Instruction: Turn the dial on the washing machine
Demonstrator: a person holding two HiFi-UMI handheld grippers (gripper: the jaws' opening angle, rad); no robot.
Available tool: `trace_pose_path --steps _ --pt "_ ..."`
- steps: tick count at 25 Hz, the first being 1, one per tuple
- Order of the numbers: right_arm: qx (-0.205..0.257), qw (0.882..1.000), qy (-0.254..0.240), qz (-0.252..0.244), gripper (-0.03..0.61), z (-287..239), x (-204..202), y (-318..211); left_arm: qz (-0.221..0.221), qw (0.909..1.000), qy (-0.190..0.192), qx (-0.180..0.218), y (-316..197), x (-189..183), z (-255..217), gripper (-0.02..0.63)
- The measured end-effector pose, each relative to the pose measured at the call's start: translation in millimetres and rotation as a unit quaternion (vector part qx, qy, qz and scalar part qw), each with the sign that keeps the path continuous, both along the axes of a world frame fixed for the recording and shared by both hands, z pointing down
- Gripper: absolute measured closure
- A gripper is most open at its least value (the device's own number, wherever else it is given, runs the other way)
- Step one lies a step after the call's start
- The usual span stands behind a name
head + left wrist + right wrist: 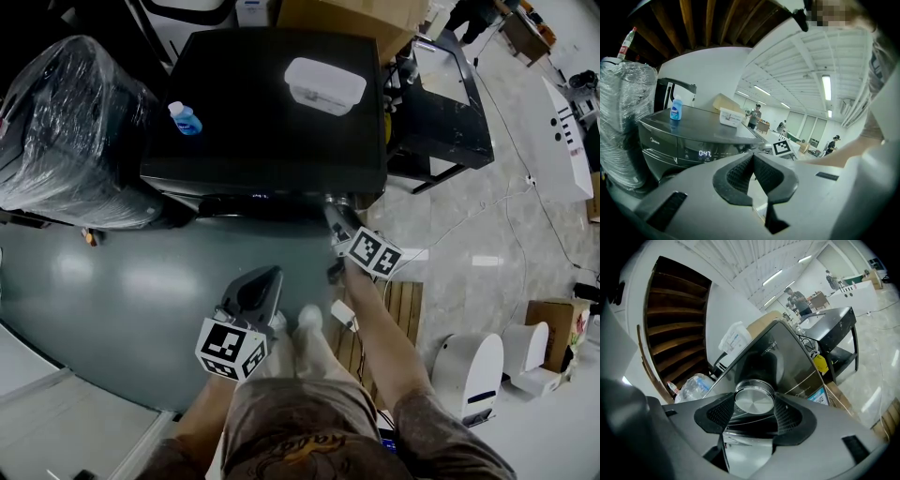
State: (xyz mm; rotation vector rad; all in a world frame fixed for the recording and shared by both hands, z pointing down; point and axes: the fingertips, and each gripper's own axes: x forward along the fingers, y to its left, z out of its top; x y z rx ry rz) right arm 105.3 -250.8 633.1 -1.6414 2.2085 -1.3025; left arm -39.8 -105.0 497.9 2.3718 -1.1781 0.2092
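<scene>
Front of the washing machine is open over the grey floor — only the right corner is taken, right gripper clamped on the dial. Sides blocked: plastic-wrapped bundle just beside the left, black table just beside the right. On top, blue bottle near the left edge, white box back right — bare between.

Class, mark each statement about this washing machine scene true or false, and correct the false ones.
1. The right gripper clasps the dial between its fingers. True.
2. The left gripper holds the bottle. False: it is shut on nothing, and the bottle stands on the machine.
3. A white box lies on the machine. True.
4. The display is dark. False: it shows lit digits.
</scene>
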Motion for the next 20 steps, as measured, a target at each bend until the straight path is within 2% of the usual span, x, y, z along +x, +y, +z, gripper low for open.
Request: trace_pose_path --steps 10,20 --pt "-0.008 0.997 -0.073 0.017 0.325 0.7 1.5 0.5 -0.002 1.0 -0.003 -0.002 4.4 -0.4 -0.1 0.614" --pt "-0.012 0.987 -0.154 0.039 0.325 3.0 3.9 0.6 -0.003 1.0 -0.006 -0.003 7.9 0.5 2.8 0.614"
